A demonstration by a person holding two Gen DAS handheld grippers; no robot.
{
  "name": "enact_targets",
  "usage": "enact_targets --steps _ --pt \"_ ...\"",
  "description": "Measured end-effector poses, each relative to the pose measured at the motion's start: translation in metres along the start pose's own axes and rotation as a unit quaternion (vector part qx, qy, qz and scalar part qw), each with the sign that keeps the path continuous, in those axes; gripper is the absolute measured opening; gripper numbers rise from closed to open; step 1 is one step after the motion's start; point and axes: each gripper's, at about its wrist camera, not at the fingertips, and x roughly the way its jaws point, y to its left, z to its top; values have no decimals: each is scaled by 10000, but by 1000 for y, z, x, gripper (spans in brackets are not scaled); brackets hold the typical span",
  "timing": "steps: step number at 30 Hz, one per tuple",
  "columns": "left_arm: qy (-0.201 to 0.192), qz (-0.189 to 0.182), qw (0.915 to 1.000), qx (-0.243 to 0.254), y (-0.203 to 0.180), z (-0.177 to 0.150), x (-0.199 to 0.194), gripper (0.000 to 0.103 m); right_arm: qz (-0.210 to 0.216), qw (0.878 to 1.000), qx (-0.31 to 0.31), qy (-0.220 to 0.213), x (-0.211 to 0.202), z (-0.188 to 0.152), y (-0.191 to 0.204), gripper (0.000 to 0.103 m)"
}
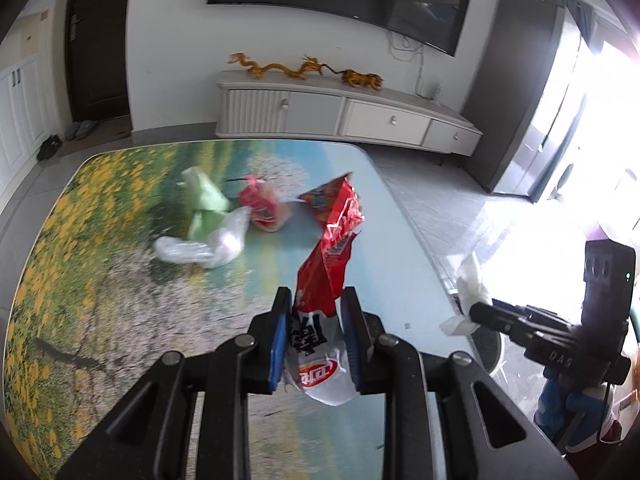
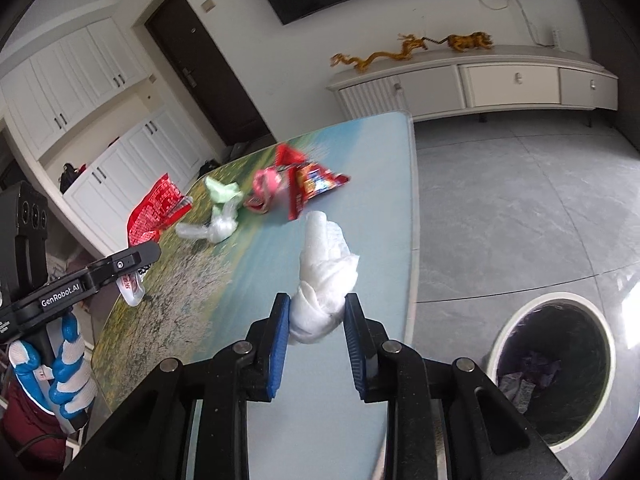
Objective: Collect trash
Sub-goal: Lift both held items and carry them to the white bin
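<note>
Holding things up over the table (image 1: 120, 280): our left gripper (image 1: 316, 304) is clamped on a crinkled red-and-white snack bag (image 1: 332, 248), lifted clear, and our right gripper (image 2: 316, 308) pinches a wadded white tissue (image 2: 324, 272) near the edge, trash bin (image 2: 552, 368) below.

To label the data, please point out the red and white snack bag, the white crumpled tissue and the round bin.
red and white snack bag (image 1: 326, 280), left wrist view, red middle.
white crumpled tissue (image 2: 324, 276), right wrist view, centre.
round bin (image 2: 610, 344), right wrist view, rim.
</note>
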Motion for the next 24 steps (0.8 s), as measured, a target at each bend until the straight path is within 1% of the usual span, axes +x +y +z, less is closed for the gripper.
enact_targets --steps 3,7,11,16,21,24 --pt "82 -157 9998 125 -21 6 10 24 -266 9995 119 -152 -15 0 -19 25" --pt "241 -393 9983 351 -56 12 30 24 -621 9965 449 -327 -35 -3 -55 25" --pt "448 -630 9951 621 -96 15 54 25 -1008 9902 878 -408 -52 -10 -99 25" --pt "767 -938 9882 939 -147 13 87 25 -1441 9783 1429 -410 -69 -25 -154 26" --pt "1057 -1149 9800 1230 -196 11 120 25 -1682 9683 1817 -316 -76 -40 -195 27" --pt "1212 -1273 9754 1332 -223 9 138 25 -1754 9646 1954 -247 -76 -47 -209 27"
